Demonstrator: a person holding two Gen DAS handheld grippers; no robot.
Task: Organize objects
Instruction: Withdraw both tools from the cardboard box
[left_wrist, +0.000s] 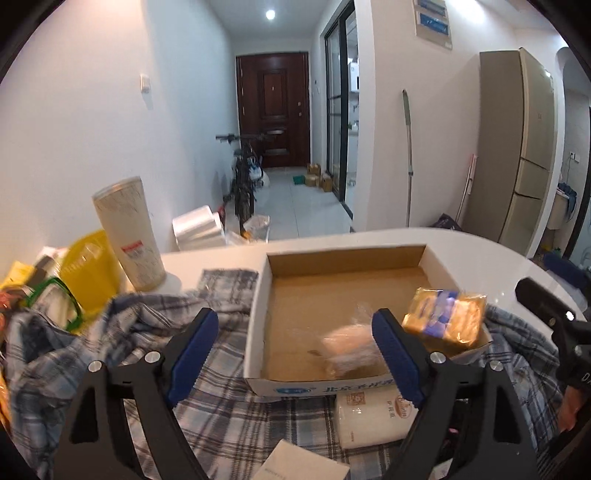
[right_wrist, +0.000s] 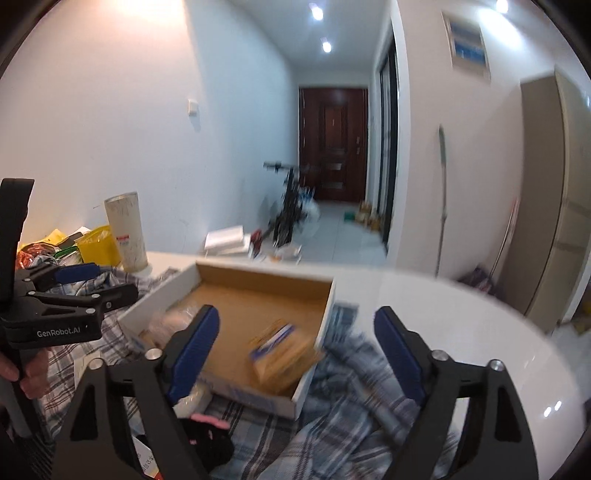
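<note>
A shallow cardboard box (left_wrist: 258, 295) with a white outside lies on a plaid shirt (left_wrist: 147, 332) on the white table. A yellow-and-blue wrapped snack (left_wrist: 443, 317) rests at the box's right corner; it also shows in the right wrist view (right_wrist: 280, 350). A pale wrapped bun (left_wrist: 347, 350) lies inside, blurred. My left gripper (left_wrist: 295, 354) is open and empty over the box's near edge. My right gripper (right_wrist: 295, 354) is open and empty above the box (right_wrist: 258, 295) and shirt (right_wrist: 351, 387).
A tall cream tumbler (left_wrist: 129, 236), a yellow bag (left_wrist: 88, 266) and green-framed glasses (left_wrist: 62, 299) crowd the table's left. A white tissue pack (left_wrist: 369, 413) lies in front of the box. A black and pink item (right_wrist: 210, 432) lies near the right gripper.
</note>
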